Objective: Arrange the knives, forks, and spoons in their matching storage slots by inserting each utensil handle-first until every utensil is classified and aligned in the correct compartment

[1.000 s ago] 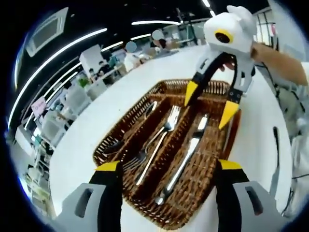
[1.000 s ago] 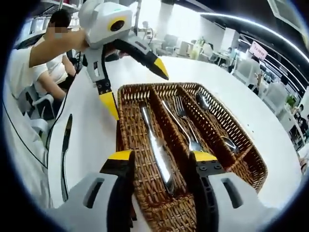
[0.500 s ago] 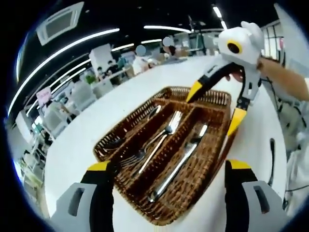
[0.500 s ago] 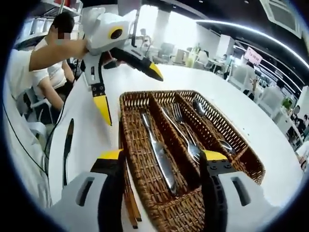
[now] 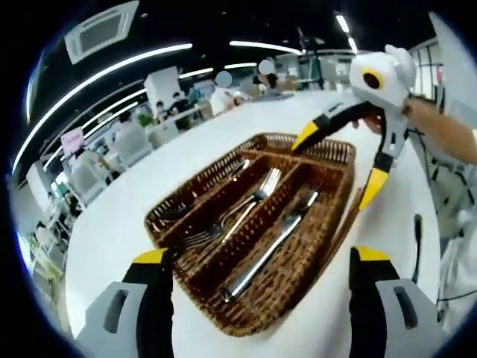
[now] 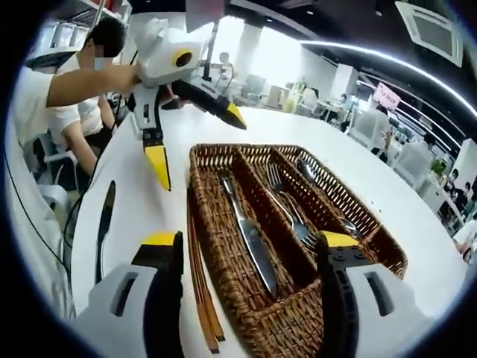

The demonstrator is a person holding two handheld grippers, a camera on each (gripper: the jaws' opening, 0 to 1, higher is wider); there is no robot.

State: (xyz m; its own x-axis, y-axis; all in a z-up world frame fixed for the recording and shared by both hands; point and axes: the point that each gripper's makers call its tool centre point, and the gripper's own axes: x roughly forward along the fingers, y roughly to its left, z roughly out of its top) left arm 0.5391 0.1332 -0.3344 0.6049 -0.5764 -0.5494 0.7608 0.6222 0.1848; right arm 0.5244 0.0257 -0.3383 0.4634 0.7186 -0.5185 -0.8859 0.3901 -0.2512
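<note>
The wicker tray [image 6: 246,328] lay on the white table [image 6: 141,209], a knife [image 6: 250,235], forks [image 6: 292,212] and probably a spoon [image 6: 307,170] slotted; one knife [image 6: 102,231] waited outside. Both tools [image 5: 257,268] [image 6: 247,253] gaped wide, empty. A flat blade might slip when pinched. The spoon compartment stayed murky.

On the desk [image 6: 417,216] before my grippers sits the basket [image 6: 223,261], holding a knife [image 6: 250,231], forks [image 6: 287,205] and spoons [image 6: 309,171] in side-by-side compartments, while another knife [image 6: 102,231] lies on the desk beside it.
</note>
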